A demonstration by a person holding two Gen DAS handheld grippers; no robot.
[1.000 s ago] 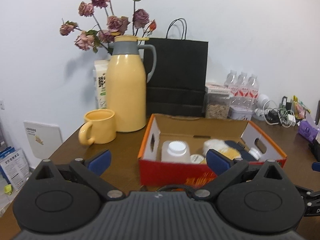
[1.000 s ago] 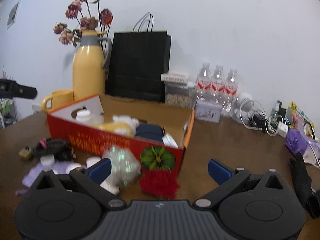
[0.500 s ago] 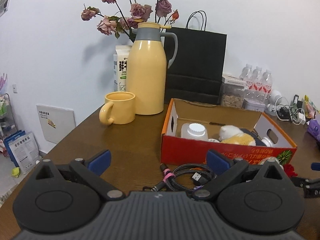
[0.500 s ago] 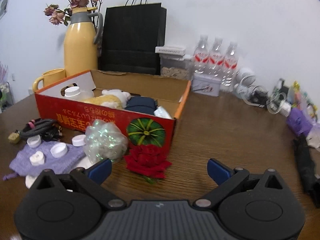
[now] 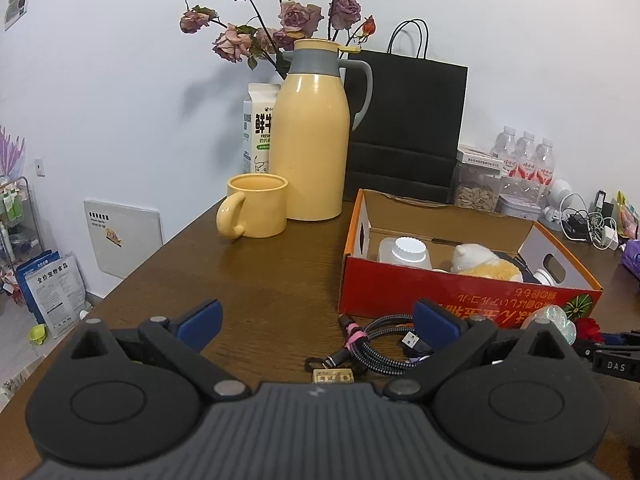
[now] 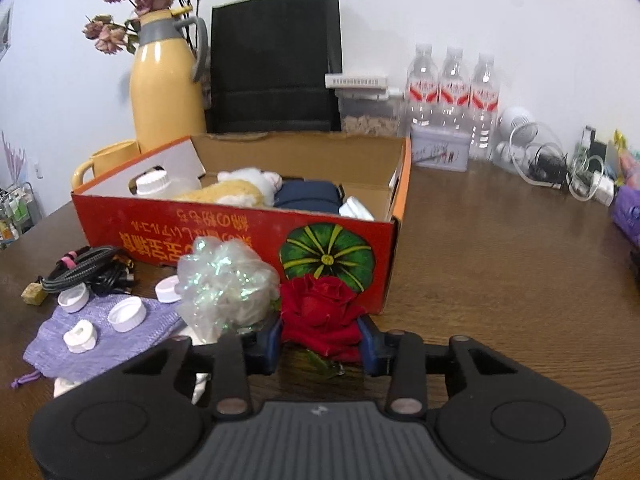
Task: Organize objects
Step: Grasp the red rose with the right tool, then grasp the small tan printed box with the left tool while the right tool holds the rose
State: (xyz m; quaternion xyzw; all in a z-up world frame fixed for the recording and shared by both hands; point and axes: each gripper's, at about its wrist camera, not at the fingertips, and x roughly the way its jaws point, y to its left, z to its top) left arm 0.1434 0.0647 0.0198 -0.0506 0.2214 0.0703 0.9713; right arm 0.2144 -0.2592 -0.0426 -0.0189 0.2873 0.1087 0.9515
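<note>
**Red rose between the closing right jaws**

Red cloth petals fill the gap in the right gripper (image 6: 320, 346): the rose (image 6: 320, 316) lies on the wooden table (image 6: 500, 280), just in front of the red cardboard box (image 6: 240, 236), and the blue pads stand at either side of it, closing in and touching its edges. Whether they already press hard on it cannot be told.

Just left of the rose sits a crinkled ball of shiny film (image 6: 224, 284), and further left a purple knitted pouch (image 6: 100, 336) with white caps (image 6: 127, 314) lying on it. A coiled black cable (image 5: 376, 340) rests near the box's front corner.

Inside the box are a white-capped plastic bottle (image 5: 404, 254), a yellow and white plush toy (image 6: 240, 190) and a dark blue bundle (image 6: 308, 198).

The left gripper (image 5: 316, 316) is spread wide with nothing between its pads, low over the table with the cable ahead of it.

Behind the box stand a yellow mug (image 5: 256, 210), a yellow flask (image 5: 312, 140), a milk carton (image 5: 258, 128), dried roses (image 5: 288, 20), a black paper bag (image 5: 404, 120) and three water bottles (image 6: 452, 92).
</note>
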